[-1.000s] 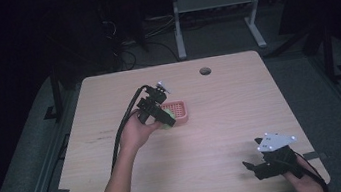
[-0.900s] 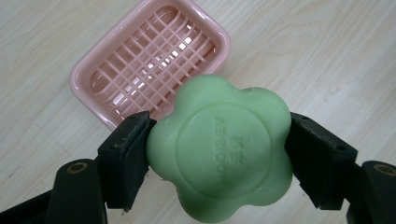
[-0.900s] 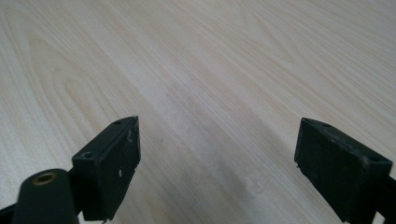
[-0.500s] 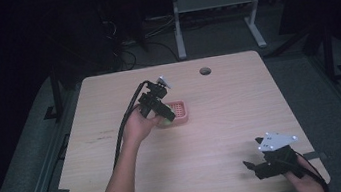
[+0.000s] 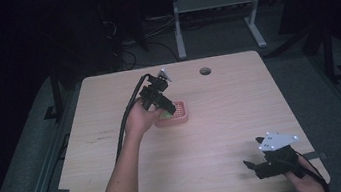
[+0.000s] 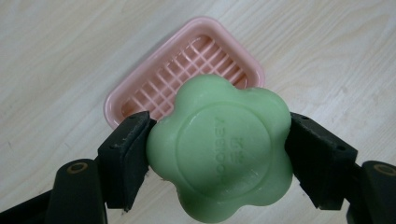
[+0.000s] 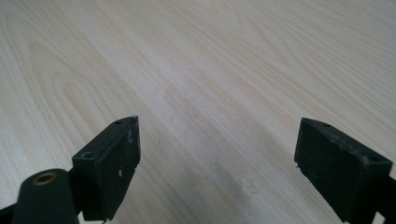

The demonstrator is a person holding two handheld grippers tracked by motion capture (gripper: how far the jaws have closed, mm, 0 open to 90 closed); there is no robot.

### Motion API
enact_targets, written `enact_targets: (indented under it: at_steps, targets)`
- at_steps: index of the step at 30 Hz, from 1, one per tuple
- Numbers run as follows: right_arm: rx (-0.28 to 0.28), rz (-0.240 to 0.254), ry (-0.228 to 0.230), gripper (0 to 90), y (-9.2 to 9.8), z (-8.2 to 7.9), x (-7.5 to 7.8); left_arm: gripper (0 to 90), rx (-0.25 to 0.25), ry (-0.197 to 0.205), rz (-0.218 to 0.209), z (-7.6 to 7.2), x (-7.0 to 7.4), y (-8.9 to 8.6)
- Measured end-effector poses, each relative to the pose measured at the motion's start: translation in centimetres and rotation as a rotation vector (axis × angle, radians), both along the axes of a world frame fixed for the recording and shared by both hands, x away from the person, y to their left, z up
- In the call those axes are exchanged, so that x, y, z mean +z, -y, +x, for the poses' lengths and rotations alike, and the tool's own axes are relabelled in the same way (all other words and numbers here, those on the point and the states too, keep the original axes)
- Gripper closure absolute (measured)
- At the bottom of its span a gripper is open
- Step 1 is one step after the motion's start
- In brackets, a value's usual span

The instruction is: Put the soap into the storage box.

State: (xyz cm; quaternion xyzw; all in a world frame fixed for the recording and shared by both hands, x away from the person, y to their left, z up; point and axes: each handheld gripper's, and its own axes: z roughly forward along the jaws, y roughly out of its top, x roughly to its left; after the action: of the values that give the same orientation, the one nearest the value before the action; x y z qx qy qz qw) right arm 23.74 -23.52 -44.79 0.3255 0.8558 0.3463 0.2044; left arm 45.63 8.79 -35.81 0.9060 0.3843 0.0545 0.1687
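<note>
- Left gripper view: we've got the left hand-held gripper (image 6: 219, 154) clamped on a green flower-shaped soap (image 6: 219, 149), one jaw pressed on each side of it.
- The soap hangs right over the near edge of the pink soap dish (image 6: 154, 84); whether they're touching, we can't tell.
- High view: our left hand-held gripper (image 5: 162, 108) sits at the dish (image 5: 181, 117), around the middle of the bench (image 5: 240, 101).
- The right hand-held gripper (image 5: 261, 166) is well apart from that, near the bench's front right corner, jaws spread wide over bare wood with nothing between them.
</note>
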Motion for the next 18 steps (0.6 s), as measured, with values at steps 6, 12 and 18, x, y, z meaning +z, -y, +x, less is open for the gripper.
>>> enact_targets:
  at_steps: [6, 12, 18]
  targets:
    - [-0.008, 0.008, -0.005, 13.8, 0.1, 0.0, 0.0, 26.8, -0.005, 0.006, 0.000, 0.7, 0.3, 0.9]
    - [-0.007, 0.010, -0.002, 13.8, 0.1, 0.0, 0.1, 26.8, 0.005, -0.002, 0.006, 1.5, -0.1, 1.5]
    - [-0.005, 0.007, -0.001, 13.8, 0.1, 0.0, 0.1, 26.8, 0.025, -0.015, 0.021, 2.2, -1.0, 1.5]
